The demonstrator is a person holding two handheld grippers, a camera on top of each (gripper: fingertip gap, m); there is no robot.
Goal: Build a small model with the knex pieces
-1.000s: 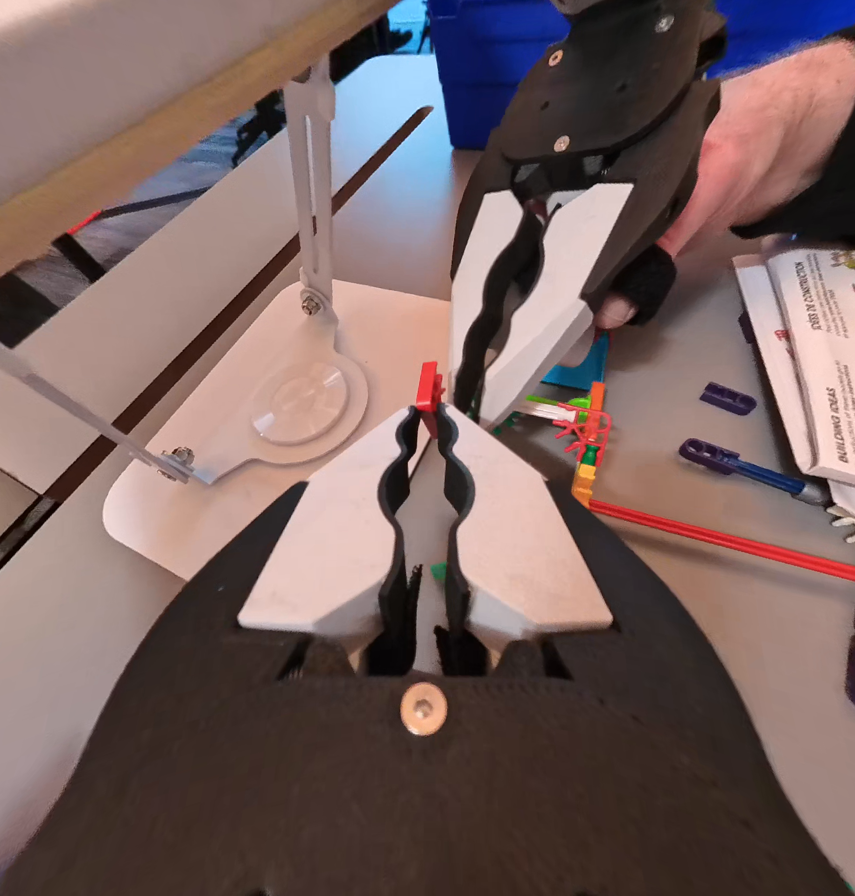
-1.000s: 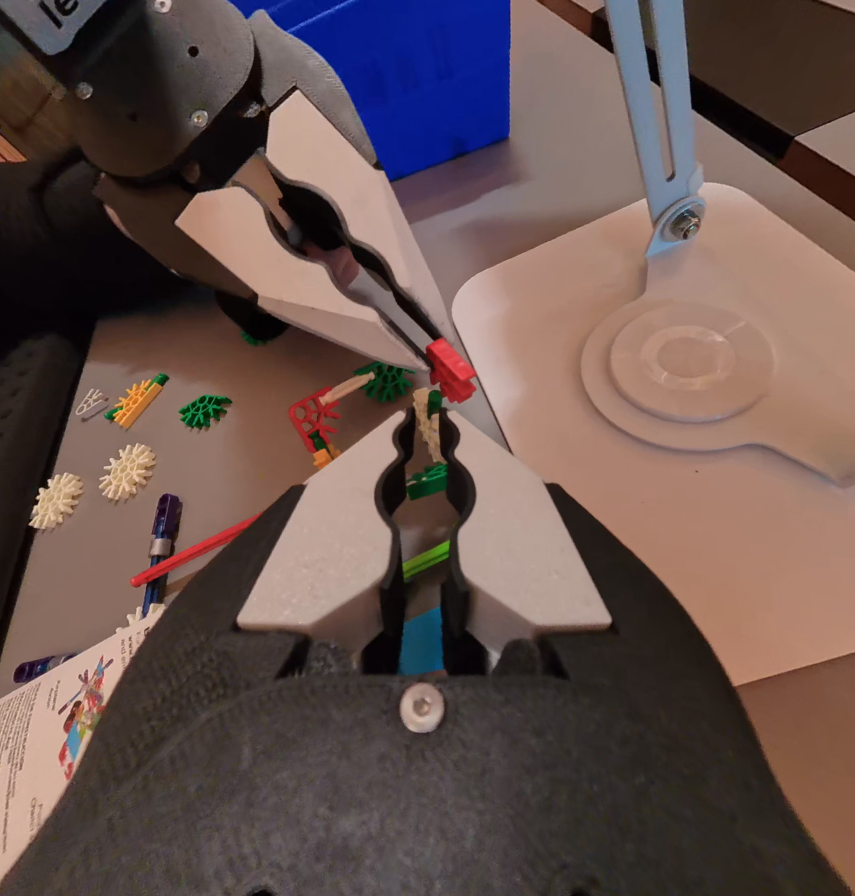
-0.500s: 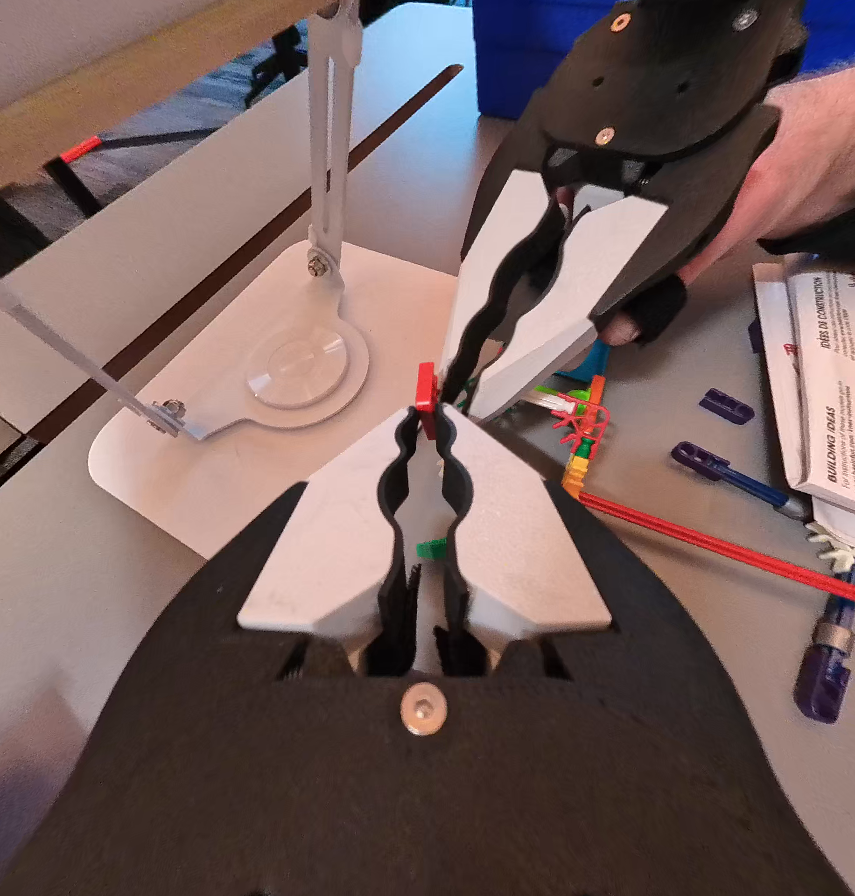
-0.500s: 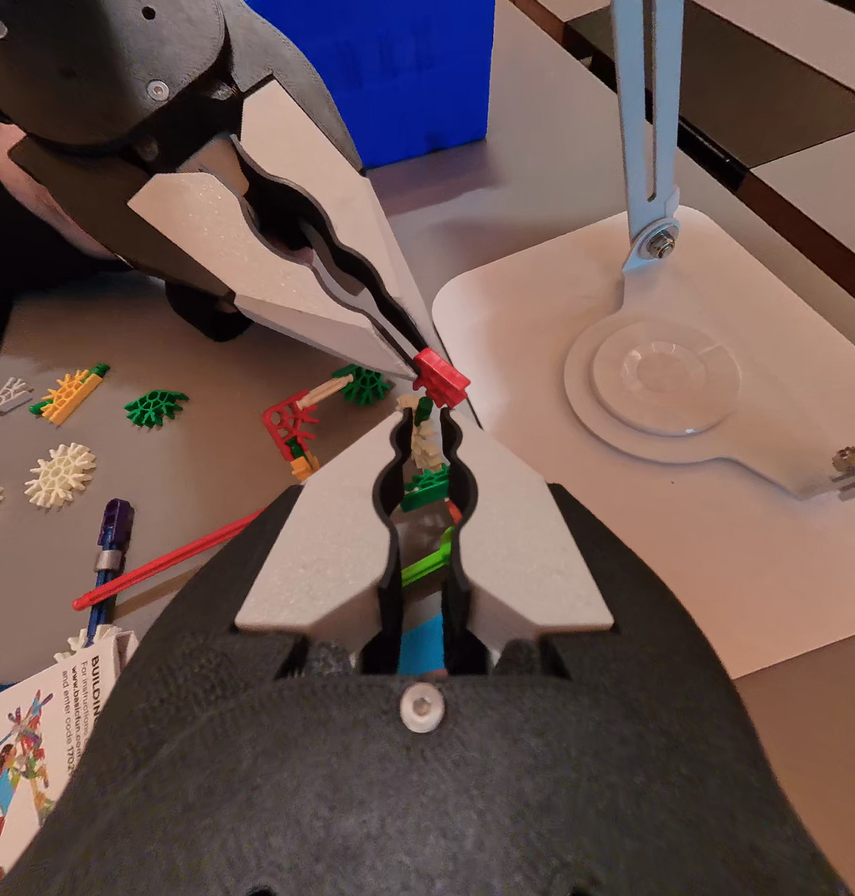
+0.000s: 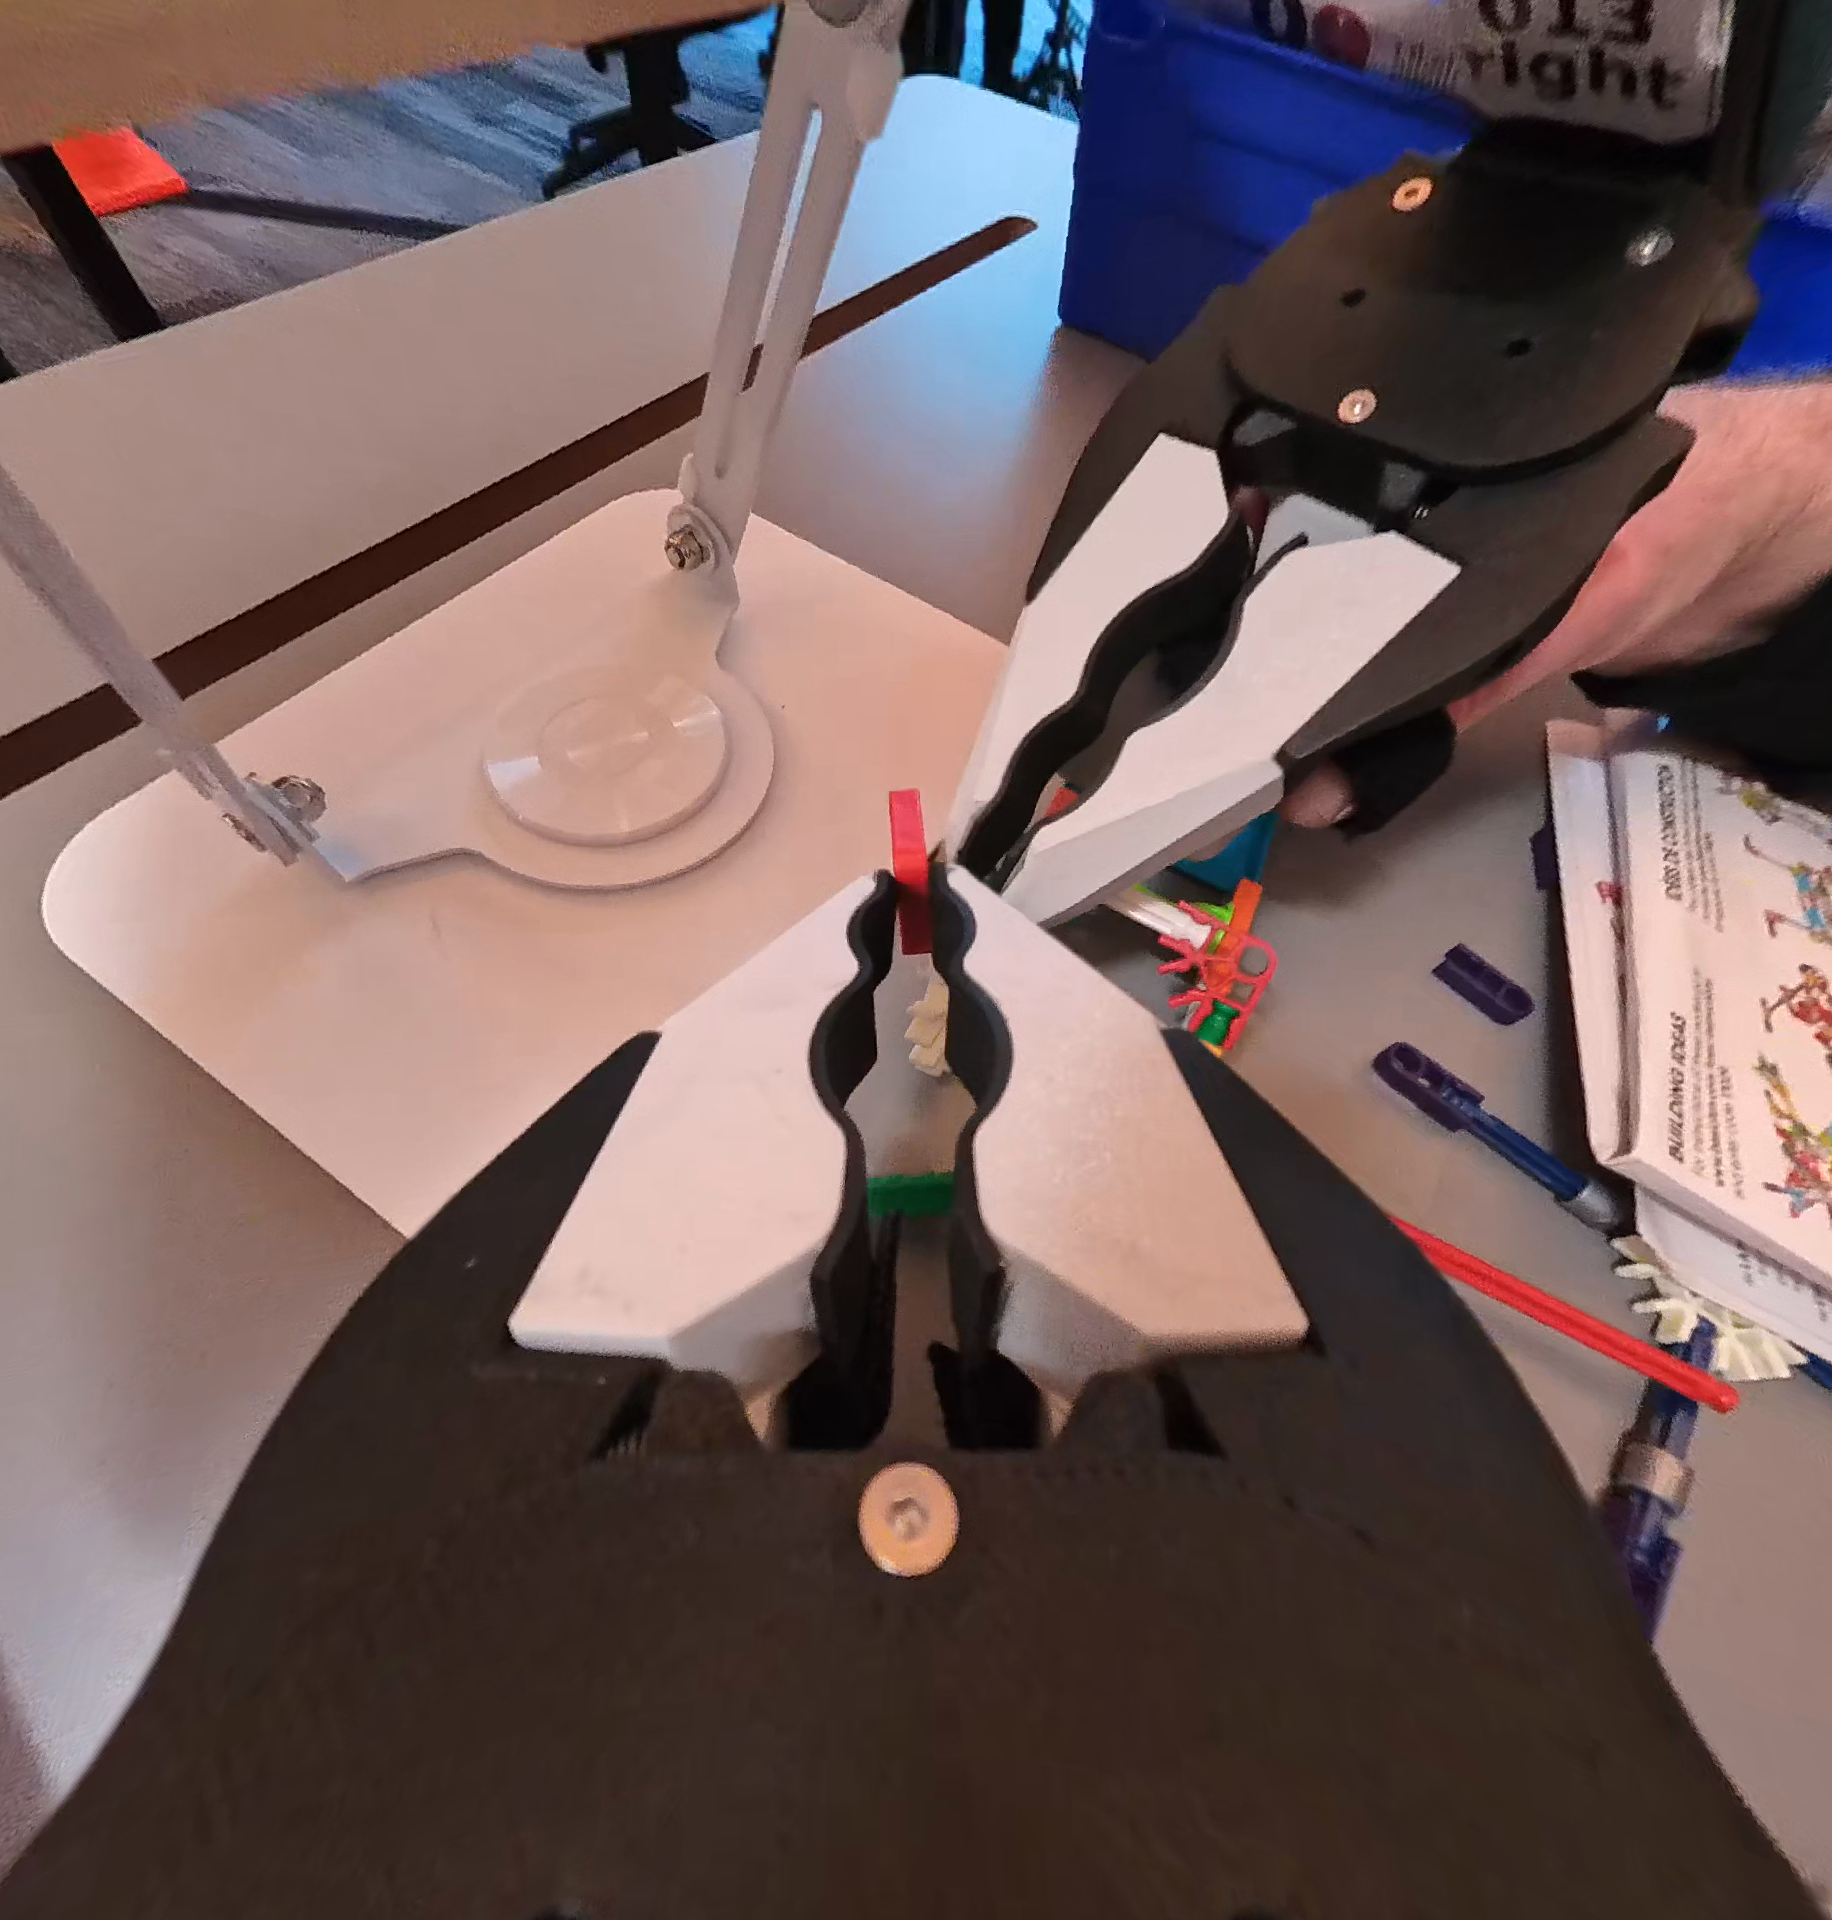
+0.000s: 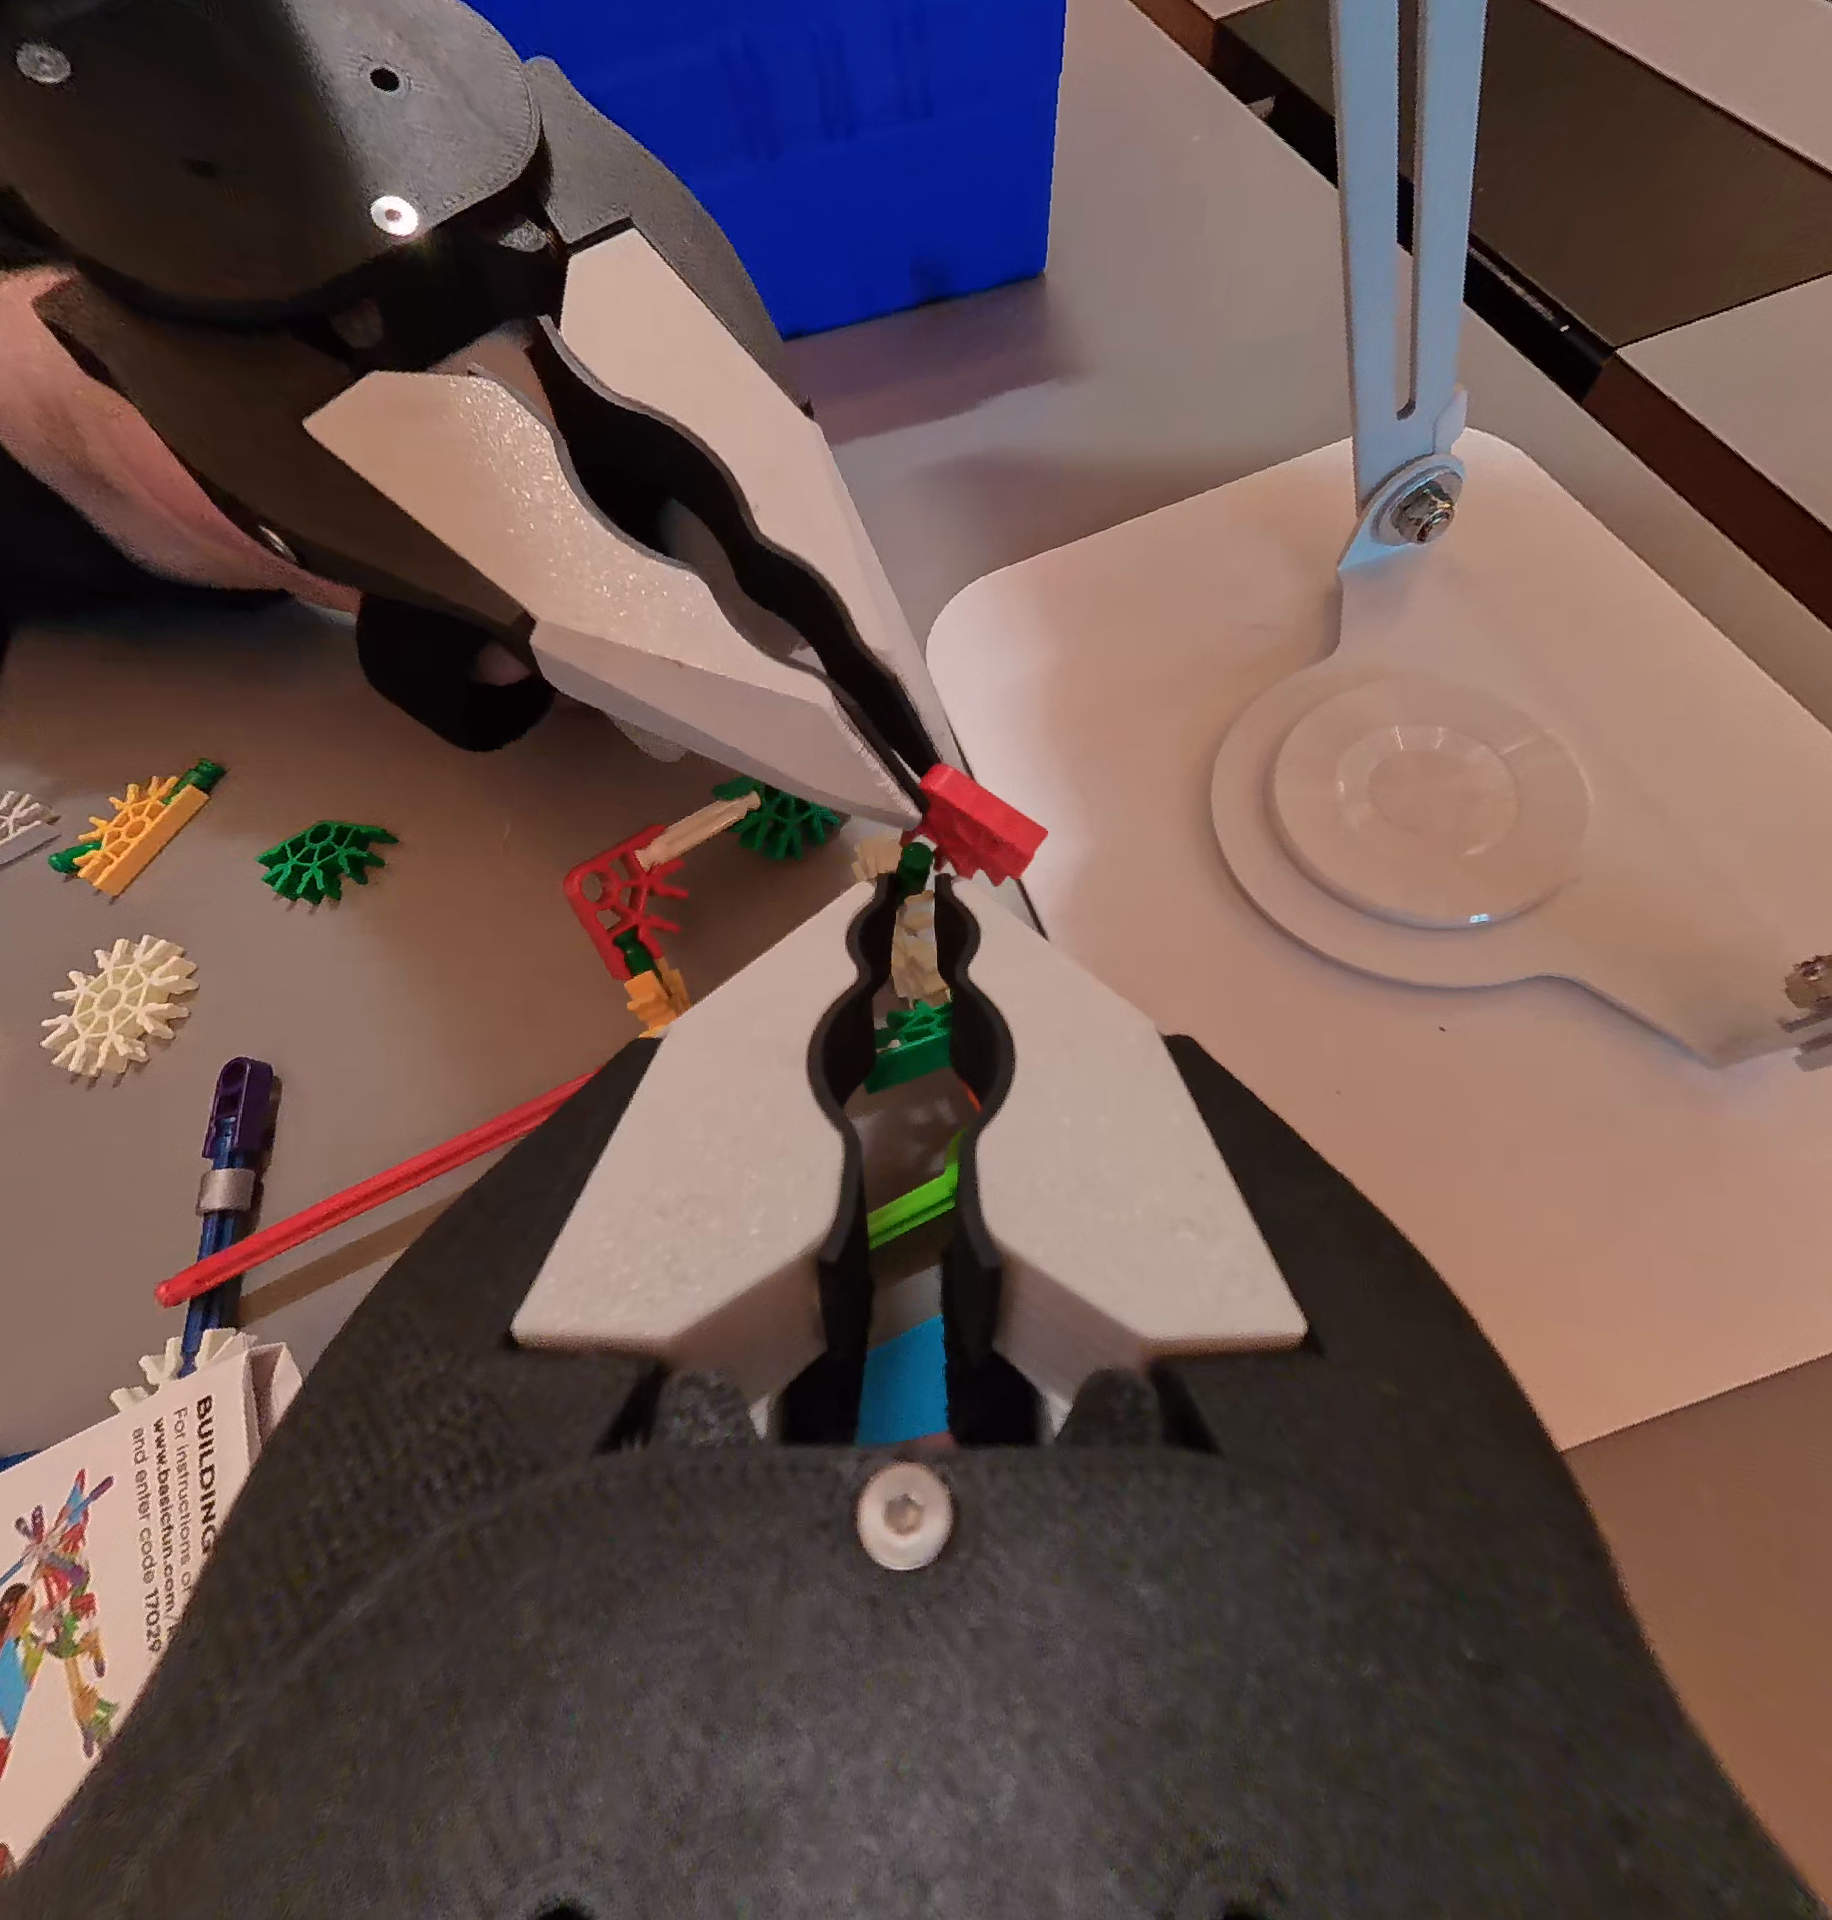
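Observation:
My left gripper (image 5: 912, 883) is shut on a small red connector (image 5: 910, 868), which sticks up from its tips. My right gripper (image 6: 912, 896) is shut on a small cream-and-green piece (image 6: 914, 951) with a green rod end at its tips. The two grippers meet tip to tip above the table, and the red connector (image 6: 979, 831) sits right beside the green rod end. In the left wrist view the right gripper (image 5: 979, 857) comes in from the upper right, held by a hand. In the right wrist view the left gripper (image 6: 917, 816) comes in from the upper left.
A white stand base (image 5: 372, 935) (image 6: 1255, 644) lies just beyond the tips. A blue bin (image 6: 839, 156) stands behind. On the table lie a red-and-yellow built piece (image 6: 621, 894), loose connectors (image 6: 117, 1003), a red rod (image 6: 372, 1195), a blue rod (image 6: 226, 1174) and a booklet (image 5: 1722, 987). My left and right fingertips are right by each other.
Both grippers stay shut and tip to tip. They have risen a little above the table, and the red connector has stayed close to the green rod end.

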